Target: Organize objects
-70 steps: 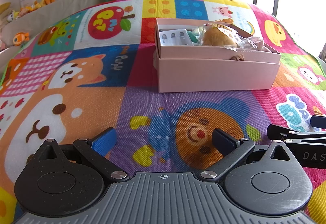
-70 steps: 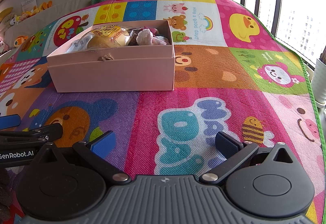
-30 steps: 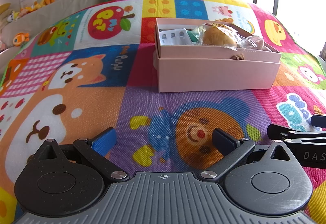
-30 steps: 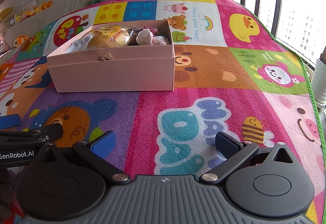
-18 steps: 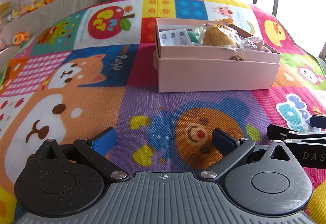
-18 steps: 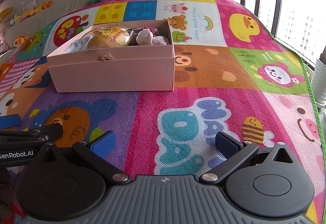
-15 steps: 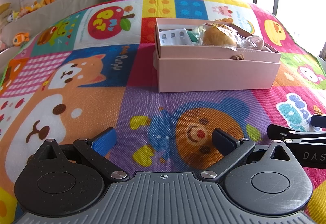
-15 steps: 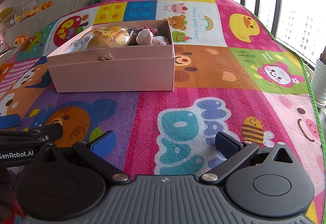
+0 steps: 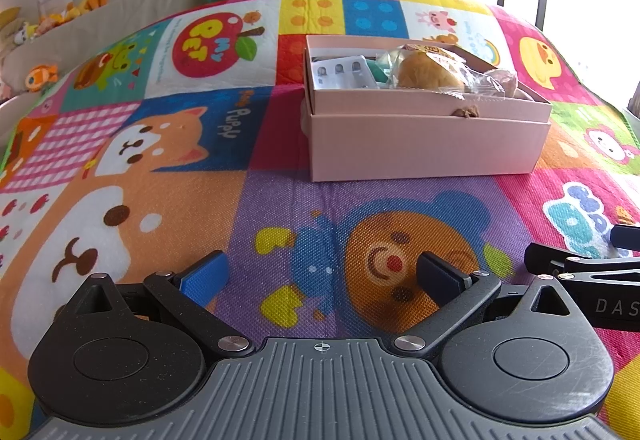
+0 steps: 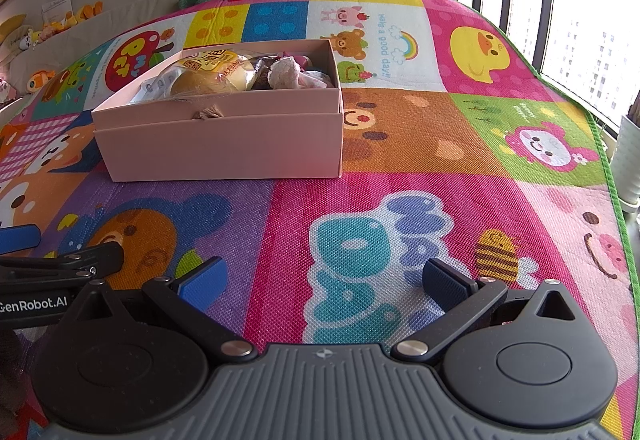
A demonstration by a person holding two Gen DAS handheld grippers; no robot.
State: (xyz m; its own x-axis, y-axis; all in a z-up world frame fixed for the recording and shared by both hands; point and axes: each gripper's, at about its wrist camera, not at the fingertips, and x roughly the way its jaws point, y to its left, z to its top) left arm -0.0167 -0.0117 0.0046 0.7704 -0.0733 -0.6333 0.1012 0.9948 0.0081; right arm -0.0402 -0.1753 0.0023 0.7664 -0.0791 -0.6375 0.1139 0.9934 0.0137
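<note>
**Box full, both grippers empty**

The pink box (image 9: 424,138) sits on the play mat (image 9: 140,200), holding a wrapped bun (image 9: 428,70). Your left gripper (image 9: 320,276) and right gripper (image 10: 322,278) are wide open, holding nothing, well back from it.

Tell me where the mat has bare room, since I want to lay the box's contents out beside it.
Bare mat lies between the pink box and the open right gripper, and to the box's right toward the mat's green edge. Left of the box, the puppy panels are bare too, as is the stretch before the open left gripper. The box itself is crowded: wrapped bun, blister pack.
</note>
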